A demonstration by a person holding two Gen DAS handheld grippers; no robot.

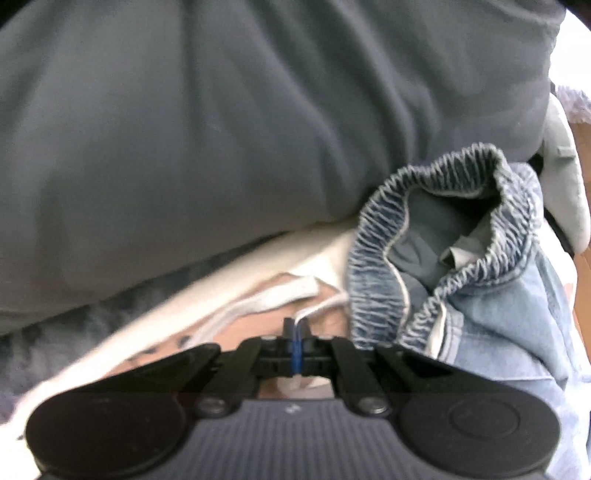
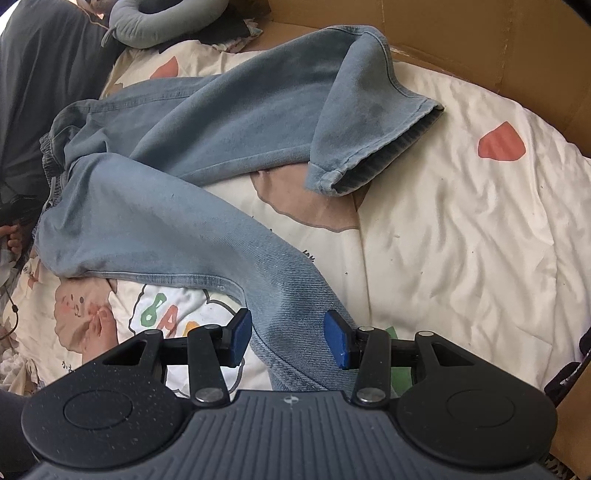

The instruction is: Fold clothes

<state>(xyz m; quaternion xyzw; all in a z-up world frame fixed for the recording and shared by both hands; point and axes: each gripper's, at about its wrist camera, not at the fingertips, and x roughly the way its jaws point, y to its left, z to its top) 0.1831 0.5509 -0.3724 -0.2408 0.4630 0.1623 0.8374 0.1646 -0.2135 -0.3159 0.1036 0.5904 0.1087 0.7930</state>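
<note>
Light blue jeans (image 2: 192,122) lie crumpled on a cartoon-print bedsheet (image 2: 461,221), one leg bent back at the far side and the other running toward me. My right gripper (image 2: 289,341) stands open, and its blue pads (image 2: 240,338) straddle that near leg without squeezing it. In the left wrist view the jeans' elastic waistband (image 1: 373,258) gapes open at the right. My left gripper (image 1: 295,332) is shut just left of the waistband, and the white drawstring (image 1: 321,308) runs into its tips.
A large dark grey cushion (image 1: 221,110) fills the area beyond the left gripper. Cardboard walls (image 2: 480,37) border the bed at the far right. A grey neck pillow (image 2: 159,22) lies at the far left corner. Bare sheet spreads right of the jeans.
</note>
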